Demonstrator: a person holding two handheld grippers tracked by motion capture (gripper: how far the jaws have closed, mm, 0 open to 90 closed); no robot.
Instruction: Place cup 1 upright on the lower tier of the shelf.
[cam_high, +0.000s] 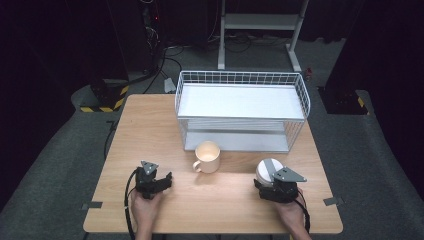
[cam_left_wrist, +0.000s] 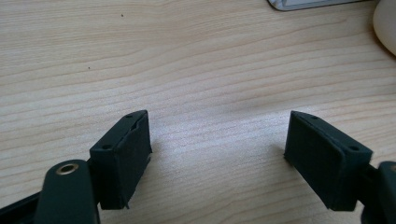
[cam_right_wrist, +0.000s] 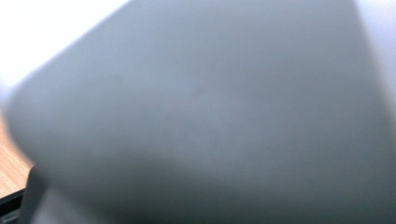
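Note:
A cream mug with its handle to the left stands in the middle of the wooden table; its side shows at the edge of the left gripper view. My left gripper rests at the front left, open, with bare wood between its fingers. A white cup with a grey inside stands at the front right. My right gripper is right against it. The cup's blurred grey surface covers the right gripper view and hides the jaws.
A white wire rack with two shelves stands at the back of the table, just behind the cream mug; its base edge shows in the left gripper view. The floor around is dark, with cables and a metal stand beyond.

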